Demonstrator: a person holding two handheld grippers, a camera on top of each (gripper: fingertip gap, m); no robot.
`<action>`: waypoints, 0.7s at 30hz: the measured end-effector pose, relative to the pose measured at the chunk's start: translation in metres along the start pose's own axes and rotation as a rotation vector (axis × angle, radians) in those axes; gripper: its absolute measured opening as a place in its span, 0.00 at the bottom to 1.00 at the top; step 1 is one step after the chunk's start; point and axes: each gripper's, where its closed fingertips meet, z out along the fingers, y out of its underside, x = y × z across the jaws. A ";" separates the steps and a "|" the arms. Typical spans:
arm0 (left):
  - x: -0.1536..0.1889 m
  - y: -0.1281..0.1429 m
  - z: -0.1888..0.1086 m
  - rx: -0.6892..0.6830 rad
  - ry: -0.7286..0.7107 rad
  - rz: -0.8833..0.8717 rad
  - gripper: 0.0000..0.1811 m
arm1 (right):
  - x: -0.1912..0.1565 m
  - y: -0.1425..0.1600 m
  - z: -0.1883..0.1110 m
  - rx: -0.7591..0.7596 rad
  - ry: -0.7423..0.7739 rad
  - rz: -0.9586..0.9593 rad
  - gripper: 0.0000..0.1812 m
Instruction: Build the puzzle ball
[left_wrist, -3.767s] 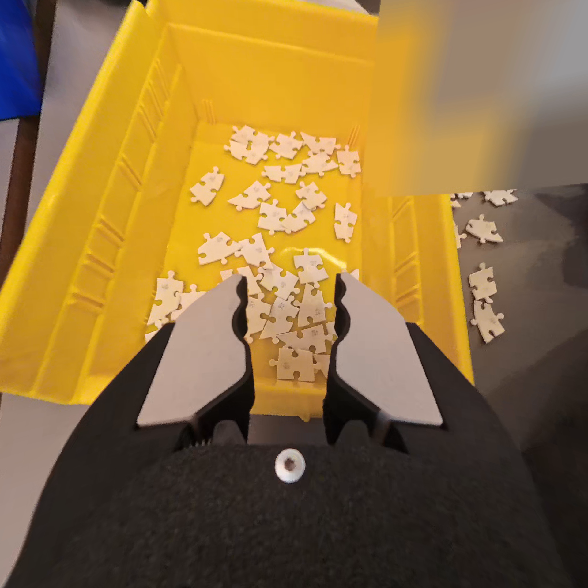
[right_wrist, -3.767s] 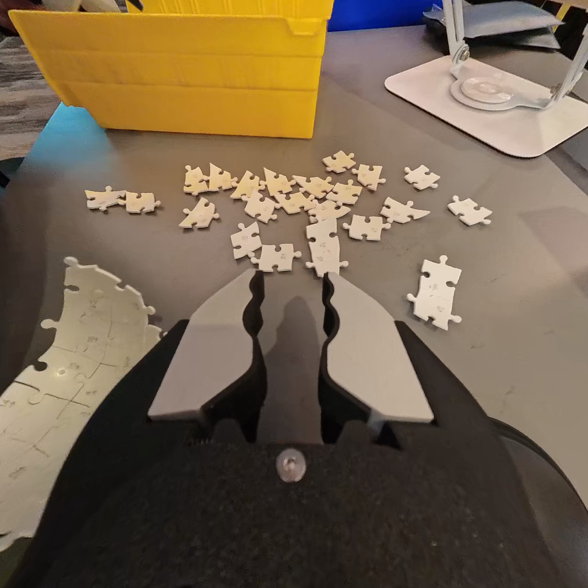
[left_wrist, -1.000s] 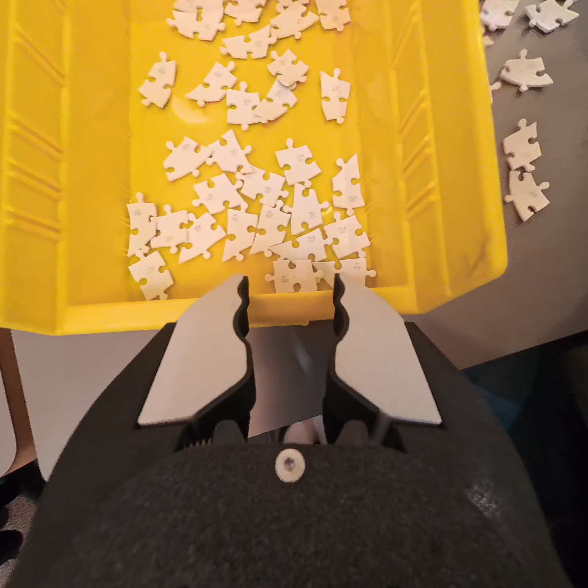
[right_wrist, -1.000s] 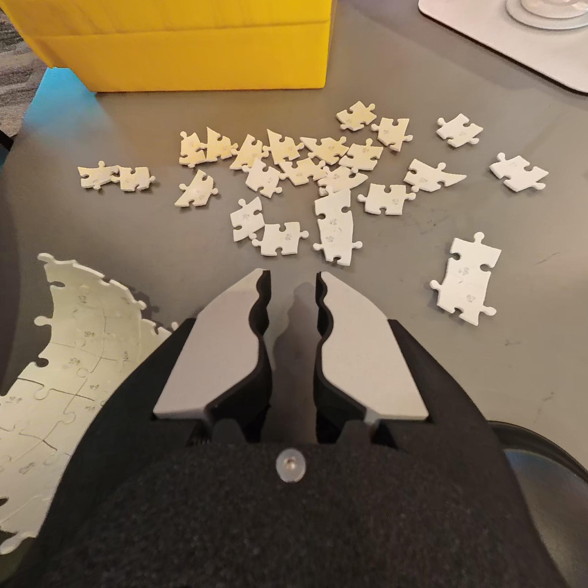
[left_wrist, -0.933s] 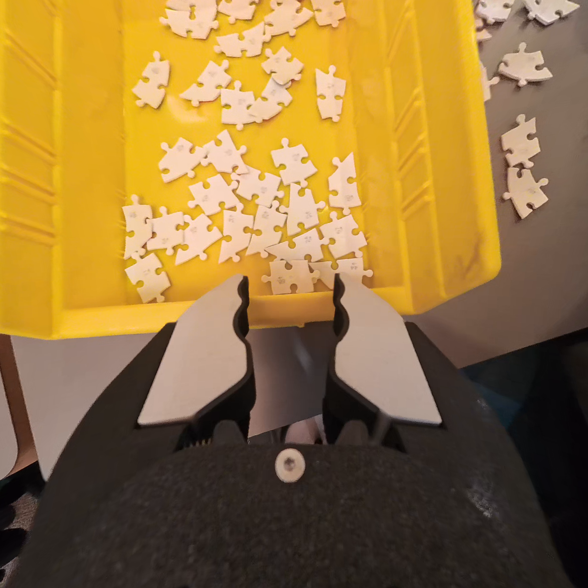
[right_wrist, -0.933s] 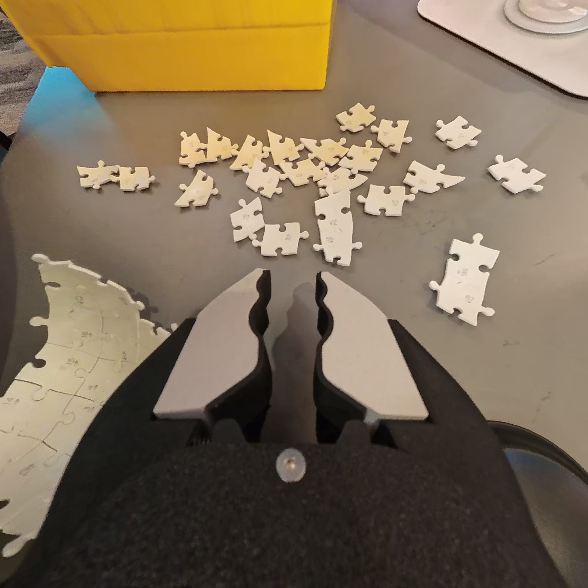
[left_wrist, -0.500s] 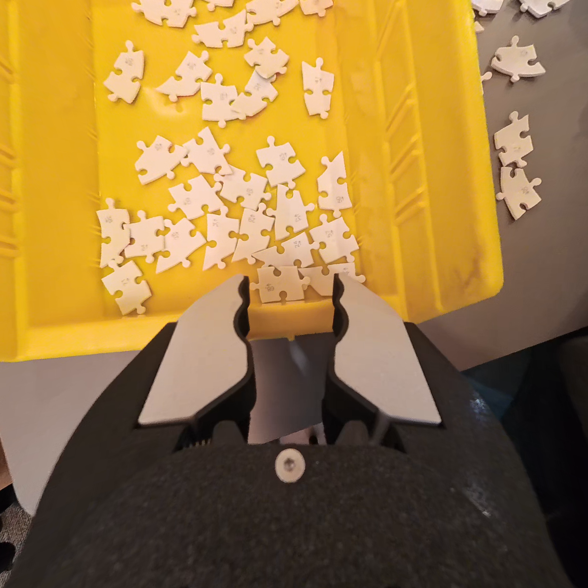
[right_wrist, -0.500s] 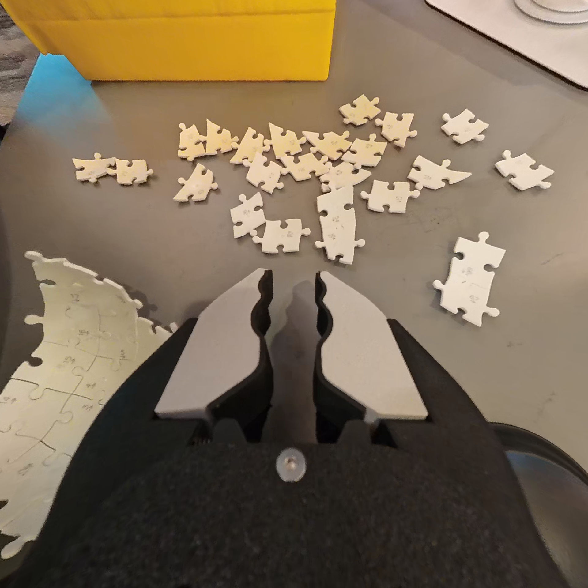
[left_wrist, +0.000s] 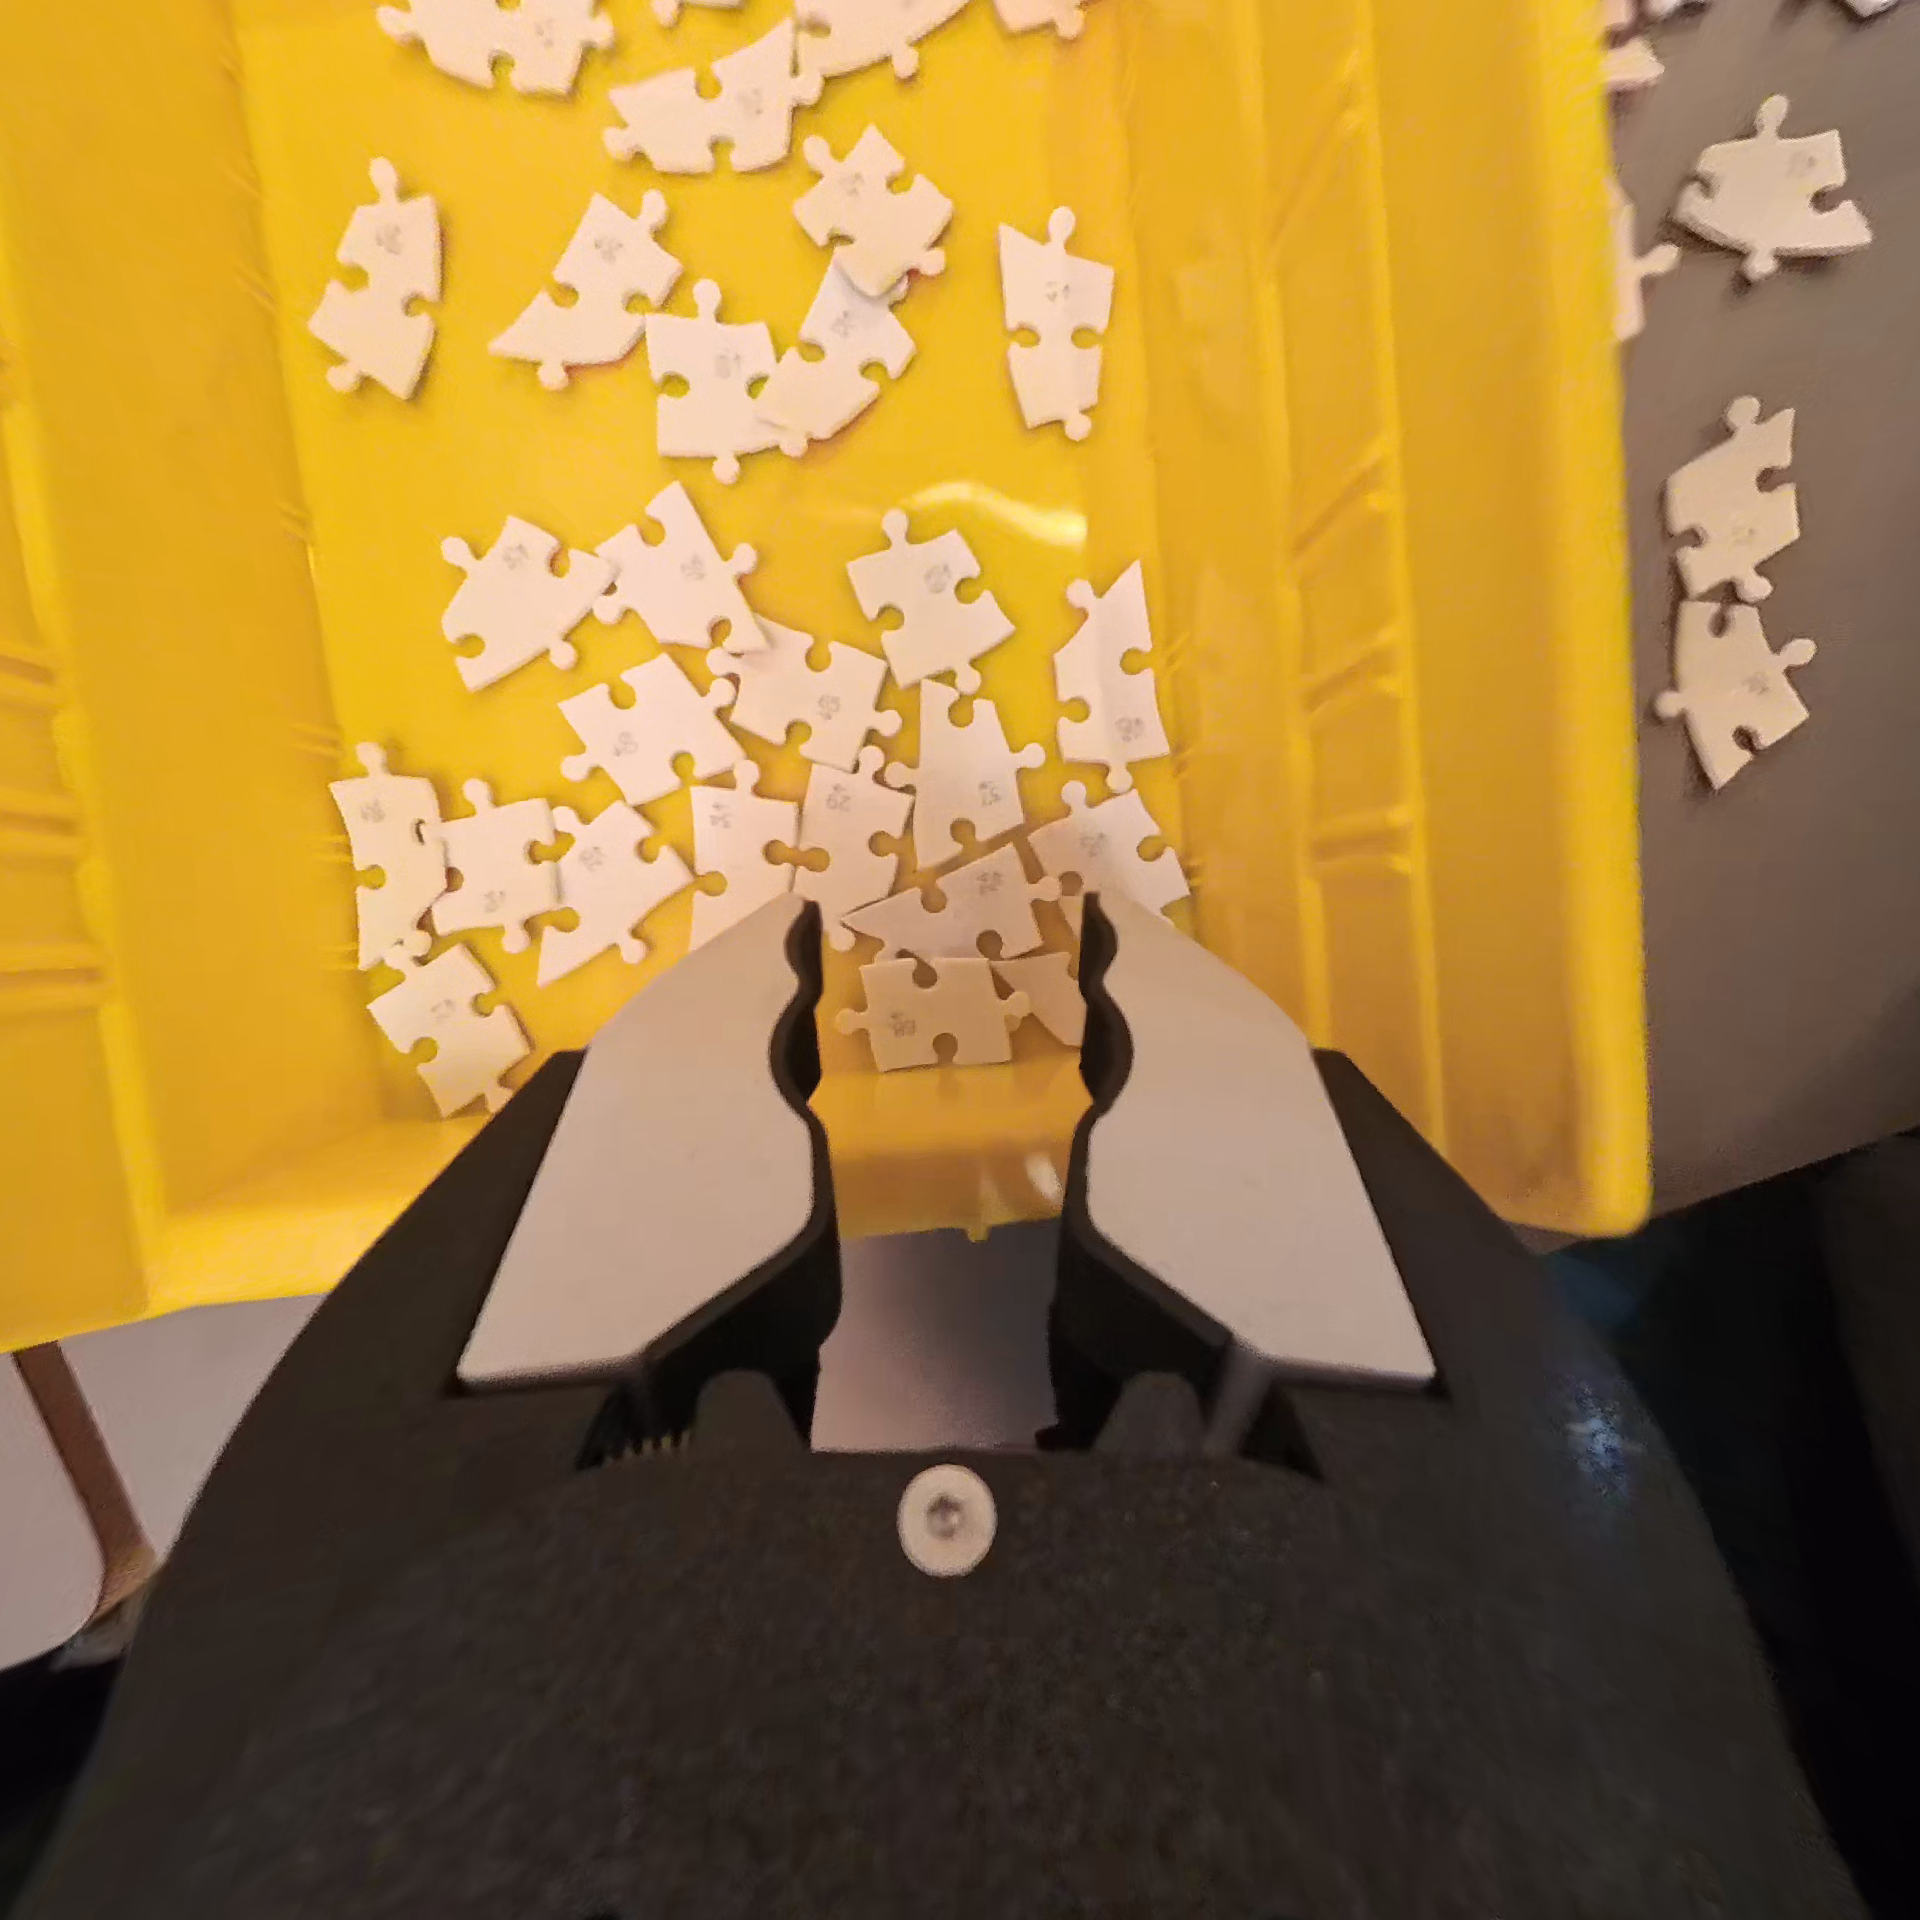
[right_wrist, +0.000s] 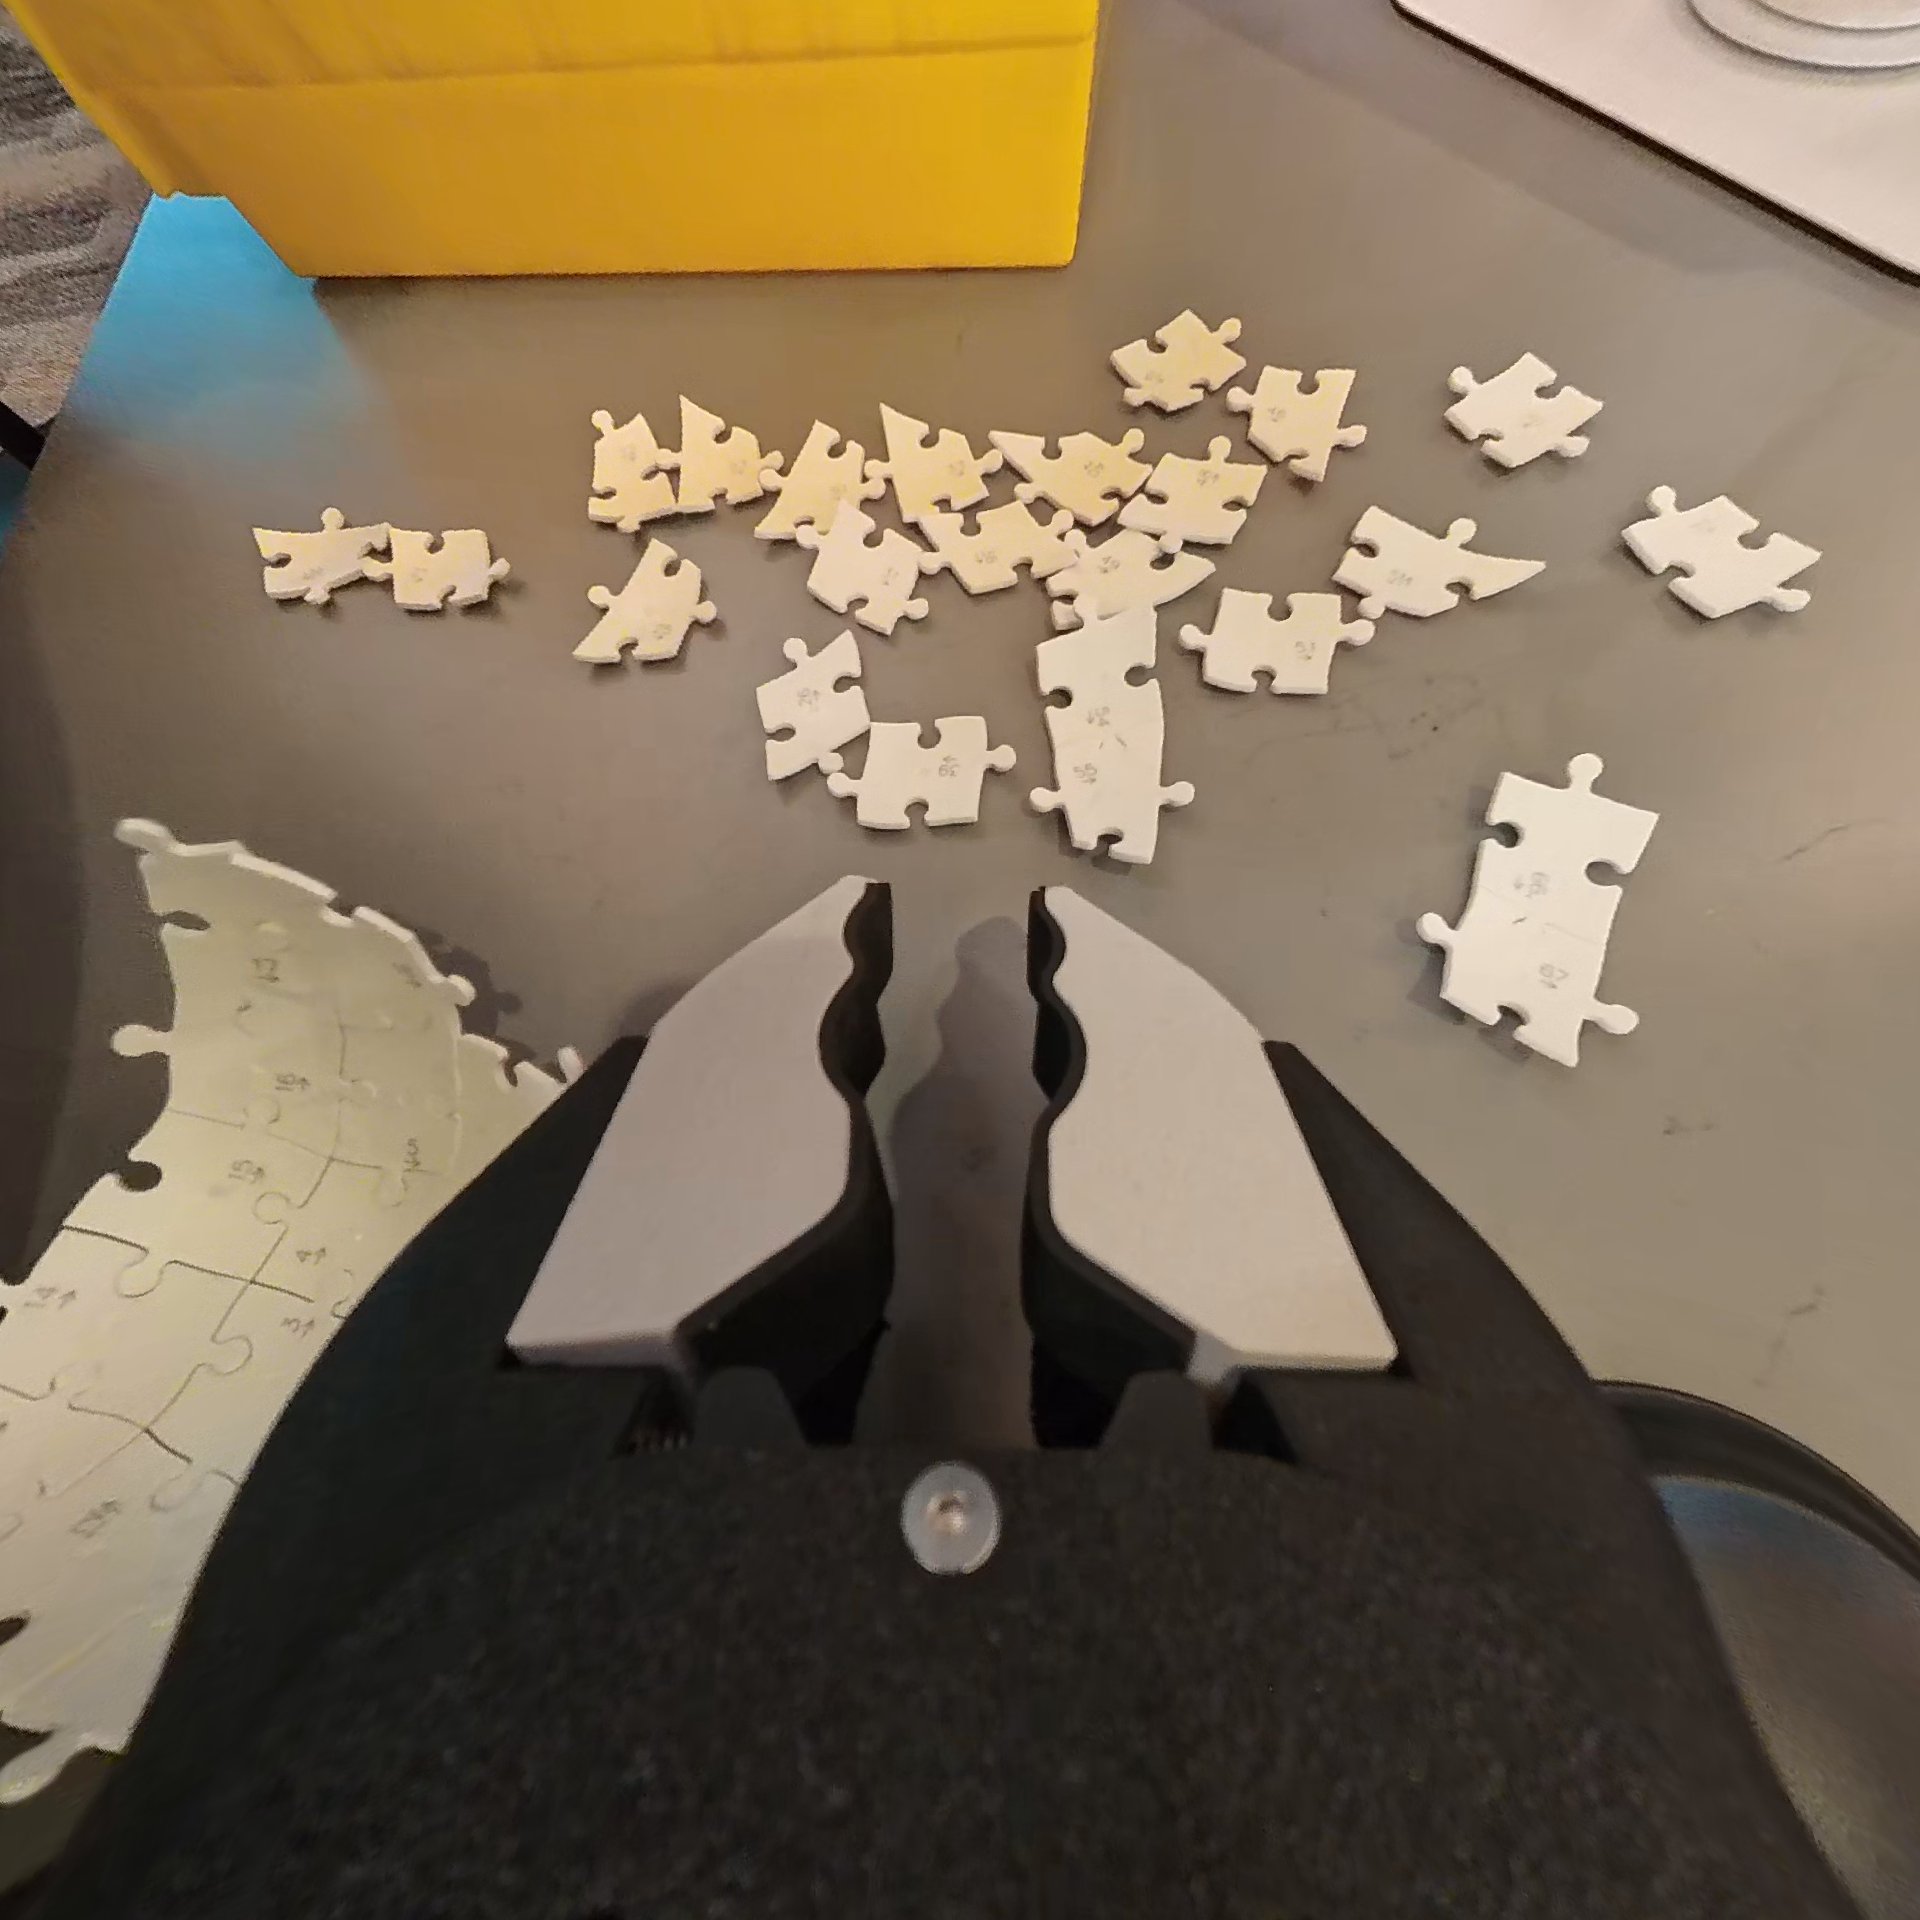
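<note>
A: What does the puzzle look like?

B: It is cream-white, stiff and slightly curved, each piece bearing a small printed mark. A joined section of the ball (right_wrist: 208, 1174) lies on the grey table (right_wrist: 1558, 1195) at the near left of the right wrist view: a curved shell of many locked pieces with a knobbed edge, partly hidden behind the right tongs (right_wrist: 960, 906).

A: And the loose pieces?

B: A scatter of loose pieces (right_wrist: 977, 551) lies on the table beyond the right tongs, between them and the yellow bin (right_wrist: 623, 177). Some overlap in a cluster. Two small joined strips stand out: one joined pair (right_wrist: 1103, 732) just beyond the tips, another joined pair (right_wrist: 1536, 925) off to the right, apart from the rest.

A: More in the bin?

B: Yes. In the left wrist view the bin's floor holds many more pieces (left_wrist: 727, 665), lying flat and crowded toward its near wall (left_wrist: 914, 1132). A single piece (left_wrist: 935, 1013) sits just inside that wall, seen in the gap between the tips of the left tongs (left_wrist: 943, 909). A few further pieces (left_wrist: 1733, 623) lie on the table to the right of the bin.

A: How do the tongs stand?

B: Both are released and hold nothing. The left tongs are spread wide, above the bin's near wall. The right tongs are parted more narrowly, above bare table. A white base plate (right_wrist: 1714, 114) shows at the far right corner.
</note>
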 end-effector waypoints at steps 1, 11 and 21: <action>-0.003 0.000 0.002 -0.036 0.001 -0.014 0.26 | 0.000 0.000 0.000 0.004 0.000 0.000 0.14; -0.003 0.011 0.014 -0.441 0.058 -0.214 0.29 | 0.000 -0.003 -0.004 0.033 -0.009 0.006 0.14; 0.002 0.022 0.025 -0.682 -0.030 -0.239 0.33 | 0.002 -0.013 -0.015 0.134 -0.049 0.061 0.15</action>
